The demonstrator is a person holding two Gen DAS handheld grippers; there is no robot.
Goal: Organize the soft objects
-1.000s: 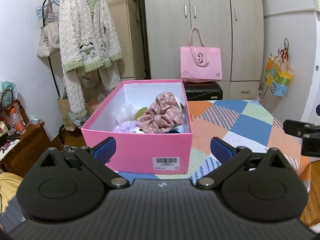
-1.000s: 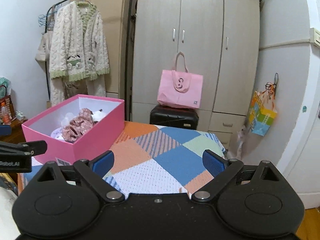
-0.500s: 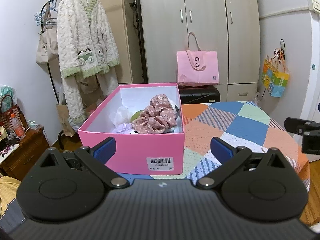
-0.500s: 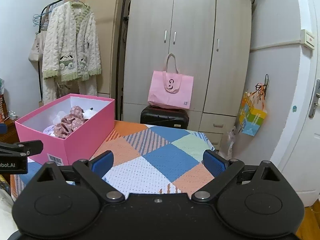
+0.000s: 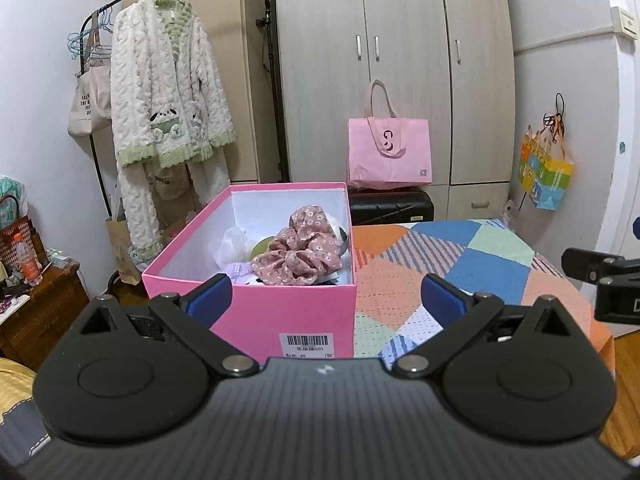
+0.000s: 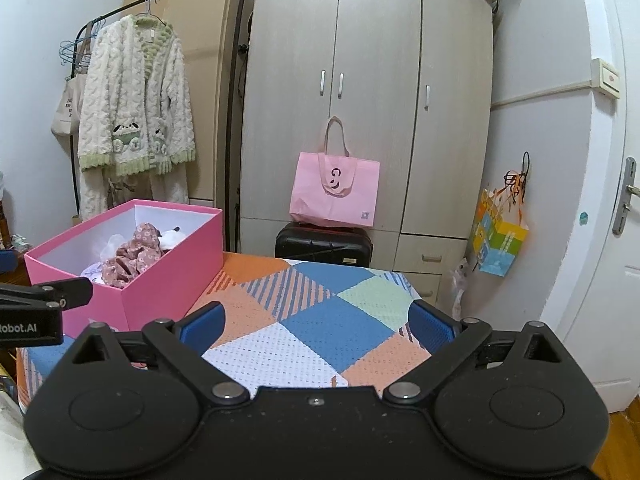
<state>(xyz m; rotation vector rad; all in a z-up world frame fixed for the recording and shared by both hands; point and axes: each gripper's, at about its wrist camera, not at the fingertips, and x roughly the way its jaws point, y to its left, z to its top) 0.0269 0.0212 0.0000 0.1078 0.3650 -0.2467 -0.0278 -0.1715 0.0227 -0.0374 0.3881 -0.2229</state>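
Patchwork knitted blanket (image 6: 320, 320) covers the table, open pink cardboard box (image 5: 256, 304) on its left end; inside lies the pink floral fabric scrunchie (image 5: 304, 248) atop other soft bits. Left gripper (image 5: 326, 300) and right gripper (image 6: 316, 324) both spread wide, empty, hovering short of the box.

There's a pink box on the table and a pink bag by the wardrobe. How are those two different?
The pink box is stiff card, open-topped, with a floral scrunchie and other soft items inside; the pink bag is floppy, with long handles, its contents hidden. The box sits on the patchwork table cover; the bag stands on a black suitcase. Both are pink.
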